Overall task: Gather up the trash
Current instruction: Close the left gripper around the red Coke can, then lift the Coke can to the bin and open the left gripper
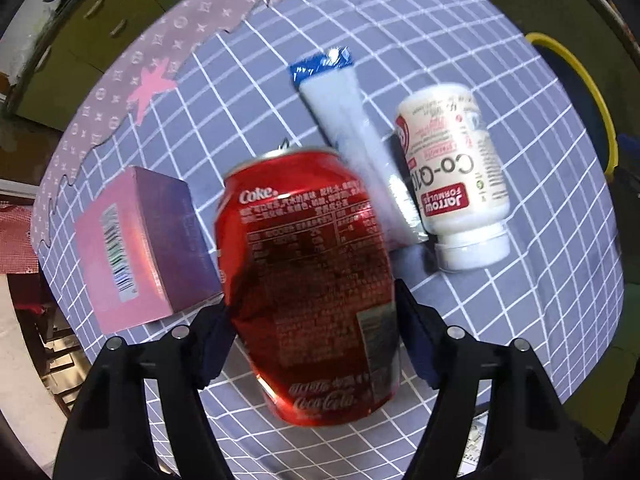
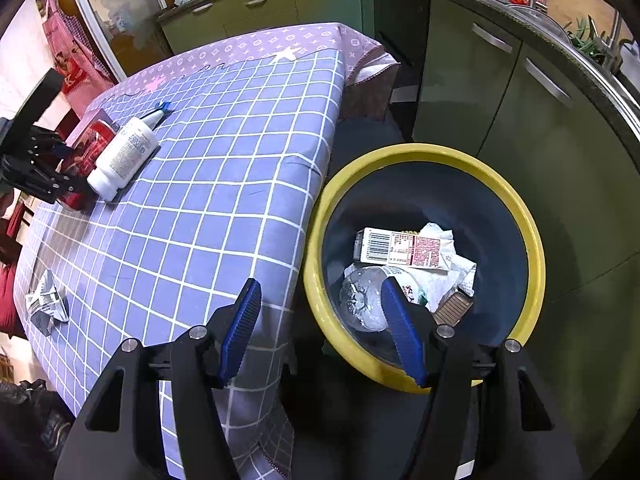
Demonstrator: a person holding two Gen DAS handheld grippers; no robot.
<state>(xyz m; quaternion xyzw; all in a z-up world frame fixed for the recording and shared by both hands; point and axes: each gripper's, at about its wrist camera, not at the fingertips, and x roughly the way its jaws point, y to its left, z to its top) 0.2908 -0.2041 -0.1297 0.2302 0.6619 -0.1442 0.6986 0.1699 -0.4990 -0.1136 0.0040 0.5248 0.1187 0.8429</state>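
Observation:
A dented red Coke can (image 1: 308,280) lies on its side on the checked tablecloth (image 1: 500,60). My left gripper (image 1: 314,320) points down over it, one pad close against each side of the can; I see no squeeze, so it is open. From the right wrist view, the left gripper (image 2: 40,168) and the can (image 2: 96,136) show at the table's far left. My right gripper (image 2: 320,320) is open and holds nothing, hovering over the table's edge and the rim of the yellow-rimmed bin (image 2: 532,240).
Beside the can lie a white supplement bottle (image 1: 456,176), a blue-and-white tube (image 1: 352,136) and a pink box (image 1: 136,248). Crumpled paper (image 2: 46,300) sits near the table's left edge. In the bin are a carton (image 2: 404,250) and a plastic bottle. Green cabinets (image 2: 520,112) stand behind.

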